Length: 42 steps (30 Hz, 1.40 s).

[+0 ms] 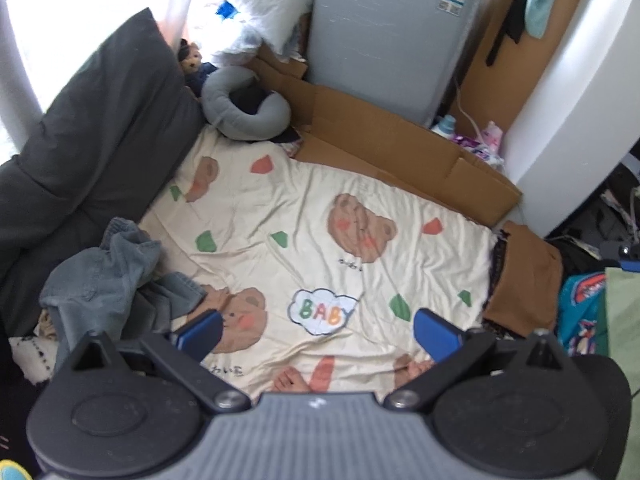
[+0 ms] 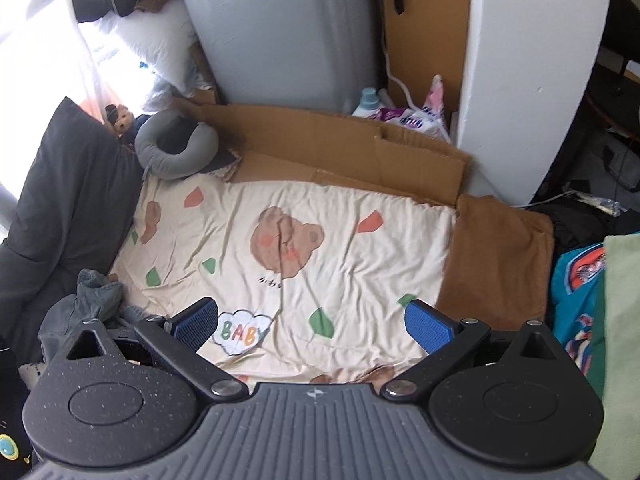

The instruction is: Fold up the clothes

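From my left wrist view I see bare toes [image 1: 291, 380] at the lower centre of the cream bear-print blanket [image 1: 304, 216]; my right wrist view does not show them. Only the right wrist view shows the whole word "BABY" on the blanket [image 2: 280, 240]. The crumpled grey-blue denim garment [image 1: 108, 280] lies at the lower left of the frame, and my gripper body cuts off its lower part. In the right wrist view the garment [image 2: 90, 300] is also partly hidden. My left gripper [image 1: 316, 334] is wide open and holds nothing; the garment is beside its left finger. My right gripper [image 2: 314, 322] is also wide open and empty.
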Tool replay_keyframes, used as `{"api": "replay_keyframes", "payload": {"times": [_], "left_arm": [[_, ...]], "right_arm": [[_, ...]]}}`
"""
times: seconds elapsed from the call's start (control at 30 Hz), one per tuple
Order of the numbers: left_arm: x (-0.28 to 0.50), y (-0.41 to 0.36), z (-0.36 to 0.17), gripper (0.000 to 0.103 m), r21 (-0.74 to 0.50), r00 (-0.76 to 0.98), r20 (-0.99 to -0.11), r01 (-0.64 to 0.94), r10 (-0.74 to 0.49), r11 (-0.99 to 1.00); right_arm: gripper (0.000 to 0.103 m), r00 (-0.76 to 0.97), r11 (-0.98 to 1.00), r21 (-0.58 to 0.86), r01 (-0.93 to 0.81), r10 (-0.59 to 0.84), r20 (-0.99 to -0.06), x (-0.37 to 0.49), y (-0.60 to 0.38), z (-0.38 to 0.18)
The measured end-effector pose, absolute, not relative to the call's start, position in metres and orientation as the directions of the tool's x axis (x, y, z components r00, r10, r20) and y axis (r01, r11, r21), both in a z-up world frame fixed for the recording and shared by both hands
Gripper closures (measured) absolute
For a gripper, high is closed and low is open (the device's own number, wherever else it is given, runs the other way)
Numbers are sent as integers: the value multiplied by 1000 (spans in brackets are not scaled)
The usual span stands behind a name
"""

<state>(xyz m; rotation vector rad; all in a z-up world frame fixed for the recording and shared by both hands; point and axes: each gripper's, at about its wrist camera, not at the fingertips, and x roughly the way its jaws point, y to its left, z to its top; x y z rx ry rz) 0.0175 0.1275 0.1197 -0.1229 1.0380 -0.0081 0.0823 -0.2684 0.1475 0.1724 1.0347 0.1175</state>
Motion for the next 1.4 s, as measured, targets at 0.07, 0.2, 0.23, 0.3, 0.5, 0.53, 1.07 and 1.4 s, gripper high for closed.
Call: {"api": "replay_keyframes", "payload": {"times": [0.07,0.2,0.23,0.3,0.5,0.53,1.07,1.4], "left_arm": [[14,127,115,0,-96,513,-857,-71,-46,993],[10,120,107,0,-76,523,-852,-92,-17,993],[9,119,105,0,-71,524,-851,-95,-11,993],[9,114,102,0,-69,529,-849,-104,-4,992],[12,98,91,0,-68,543,-840,-137,18,988],[13,95,88,0,-64,542,-840,-139,22,988],[7,74,64,0,-42,517,-853,-195,67,980],[6,57,58,0,-27,507,-858,-198,79,980]], "right_arm": [[1,503,979,202,-28,188,-843,80,-260,140],[1,502,977,209,-47,204,-840,76,-249,129],[1,506,976,212,-51,208,-837,75,-247,128],[1,508,974,222,-52,217,-833,74,-247,126],[1,516,970,238,-51,230,-825,68,-250,119],[1,517,970,238,-50,229,-825,67,-250,118],[1,456,962,238,-131,271,-848,44,-211,82],[1,421,961,235,-144,275,-864,37,-199,69]]}}
